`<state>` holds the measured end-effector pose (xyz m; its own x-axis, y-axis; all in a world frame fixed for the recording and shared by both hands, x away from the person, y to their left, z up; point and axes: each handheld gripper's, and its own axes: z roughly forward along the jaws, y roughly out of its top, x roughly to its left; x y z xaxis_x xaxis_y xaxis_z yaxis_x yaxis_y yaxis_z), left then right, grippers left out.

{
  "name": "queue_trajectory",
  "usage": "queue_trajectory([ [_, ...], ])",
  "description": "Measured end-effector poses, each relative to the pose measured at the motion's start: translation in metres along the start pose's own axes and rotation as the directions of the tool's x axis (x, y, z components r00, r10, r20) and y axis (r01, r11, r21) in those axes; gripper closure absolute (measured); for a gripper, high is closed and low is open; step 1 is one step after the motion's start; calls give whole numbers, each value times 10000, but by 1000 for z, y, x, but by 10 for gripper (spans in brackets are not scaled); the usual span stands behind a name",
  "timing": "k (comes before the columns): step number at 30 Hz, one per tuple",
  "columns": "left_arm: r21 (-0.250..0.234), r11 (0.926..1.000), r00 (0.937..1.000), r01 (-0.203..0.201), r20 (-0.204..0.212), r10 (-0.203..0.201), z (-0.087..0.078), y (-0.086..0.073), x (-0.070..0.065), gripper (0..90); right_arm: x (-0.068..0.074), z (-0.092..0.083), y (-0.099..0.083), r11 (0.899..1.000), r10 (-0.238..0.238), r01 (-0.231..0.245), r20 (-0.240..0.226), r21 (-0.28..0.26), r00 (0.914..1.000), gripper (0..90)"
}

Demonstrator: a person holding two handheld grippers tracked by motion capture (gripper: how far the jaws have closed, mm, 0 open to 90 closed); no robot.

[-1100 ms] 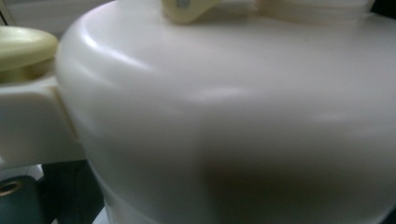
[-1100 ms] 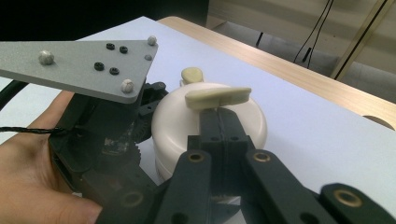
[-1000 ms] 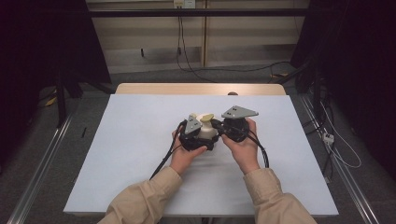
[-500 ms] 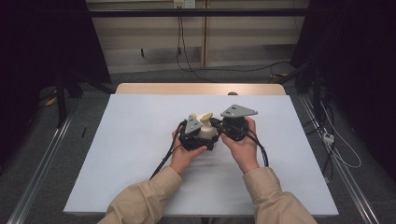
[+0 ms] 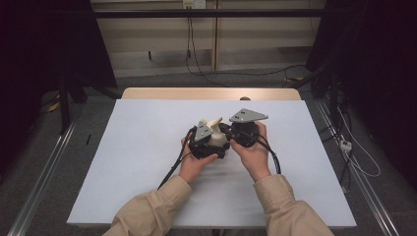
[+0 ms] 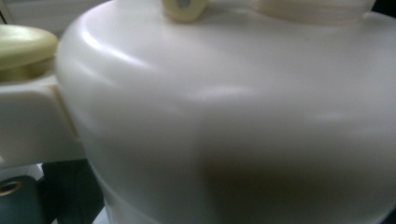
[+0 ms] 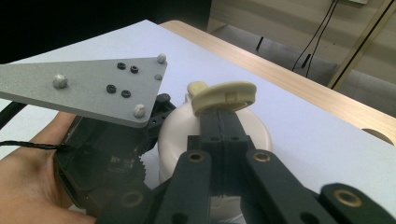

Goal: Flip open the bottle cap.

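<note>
Right now the person has both tools gathered at the middle of the white table (image 5: pixel 147 162), working on 1 cream plastic container (image 5: pixel 216 139) that sits between them. It is a rounded, squat pot with a hinged flip lid (image 7: pixel 224 96), and that lid stands tilted up at the top of it.

The right gripper (image 7: pixel 219 119) has its 2 black jaws pressed together, clenched on the edge of the pale yellow lid, which sticks out just above the tips. The left gripper (image 5: pixel 205 142) is snug against the pot's side; its own camera looks straight onto the smooth cream wall (image 6: pixel 224 116) from very close, and the jaws are out of that picture. From above, the grey plate covers them too, so I cannot tell whether the left claw is clamped on the body or merely laid against it, though the way it cradles the pot suggests bracing.

As I read it, the step in hand is working the lid on its hinge: 1 hand steadies the pot while the other pinches the flap. Whether it is being lifted open or pushed shut I cannot say from here.

The next move, I would guess, calls for swinging the right wrist along the hinge's arc rather than pulling straight, since the pinch is only on a thin rim and could slip off. The left side needs to stay firm so the light pot does not tip or slide on the smooth table.
</note>
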<state>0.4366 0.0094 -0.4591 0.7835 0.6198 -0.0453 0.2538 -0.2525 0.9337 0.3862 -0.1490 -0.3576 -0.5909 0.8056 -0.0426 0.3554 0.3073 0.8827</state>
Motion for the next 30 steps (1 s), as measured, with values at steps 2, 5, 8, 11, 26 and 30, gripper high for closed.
queue_trajectory([
  [2,3,10000,10000,-19,12,19,0,0,0,45,0,0,0,10000,-8,8,13,9,10000,900],
  [5,-11,10000,10000,16,7,-16,0,0,0,45,0,0,1,10000,-15,15,12,7,10000,900],
  [8,0,10000,10000,4,2,-4,0,0,0,45,0,0,3,10000,-18,18,15,-15,10000,900],
  [11,7,10000,10000,1,2,-1,0,0,0,45,1,1,3,10000,-41,41,1,-2,10000,900],
  [26,-11,10000,10000,27,-17,-27,0,0,0,45,1,3,4,10000,-94,94,31,7,10000,900],
  [30,-4,10000,10000,33,-8,-33,0,0,0,45,1,4,4,9999,-109,108,40,11,9999,900],
])
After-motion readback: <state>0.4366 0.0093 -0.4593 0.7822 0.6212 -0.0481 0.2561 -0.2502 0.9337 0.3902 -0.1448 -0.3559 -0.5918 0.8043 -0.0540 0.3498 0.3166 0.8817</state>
